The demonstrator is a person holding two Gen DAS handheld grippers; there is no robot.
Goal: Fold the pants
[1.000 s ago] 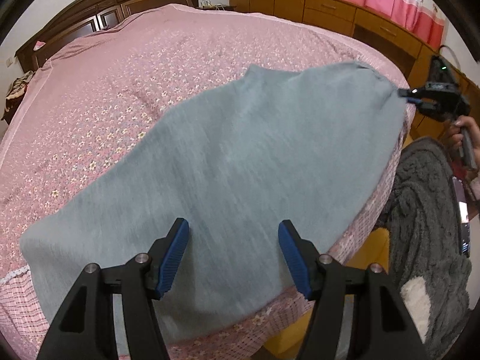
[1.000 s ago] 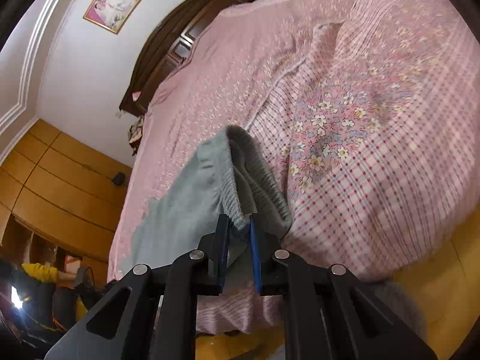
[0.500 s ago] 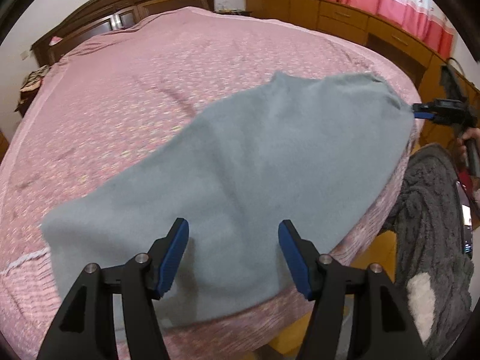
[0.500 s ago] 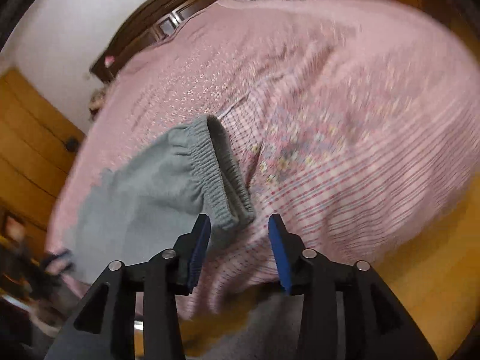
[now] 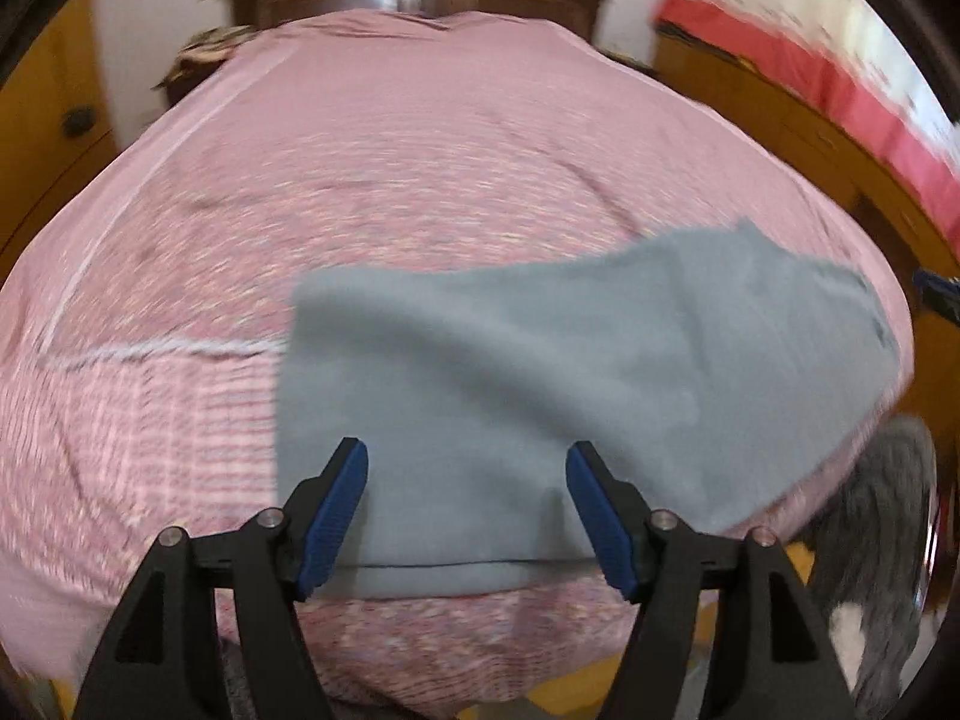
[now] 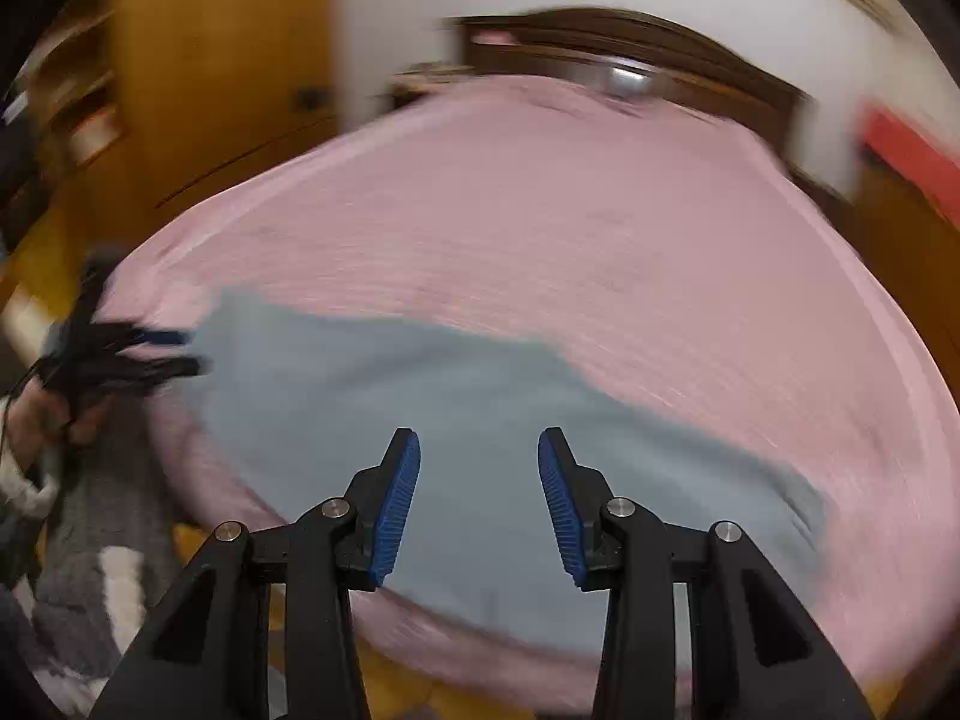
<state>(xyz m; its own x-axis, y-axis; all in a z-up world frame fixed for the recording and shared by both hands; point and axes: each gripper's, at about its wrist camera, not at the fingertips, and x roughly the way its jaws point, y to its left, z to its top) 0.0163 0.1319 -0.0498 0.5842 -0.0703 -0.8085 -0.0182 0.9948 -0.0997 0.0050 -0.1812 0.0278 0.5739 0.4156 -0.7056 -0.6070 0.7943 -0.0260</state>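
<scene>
Released the elasticated waistband since a second ago: right gripper (image 6: pixel 478 495), then pinching it, now hangs clear above the grey knit pants (image 6: pixel 456 438) with its fingers (image 6: pixel 396 498) spread and nothing between them. Left gripper (image 5: pixel 467 516) swung round too, from a slanted view to one looking square up the pink floral bed (image 5: pixel 420 180), fingers (image 5: pixel 333 516) spread and opening wider, no cloth caught.

Judged to sit between folds, with the next grasp not yet taken. For a clean result: pick both corners of one short end, pinch only the layers meant to travel, lift level, carry across to meet the opposite edge, then lay down without dragging.

Lying flat near the foot edge of the bed, folded lengthwise into one broad band, smooth and soft-looking, a doubled edge showing nearest the left gripper. Blurred in both views, so finer wrinkles cannot be told.
</scene>
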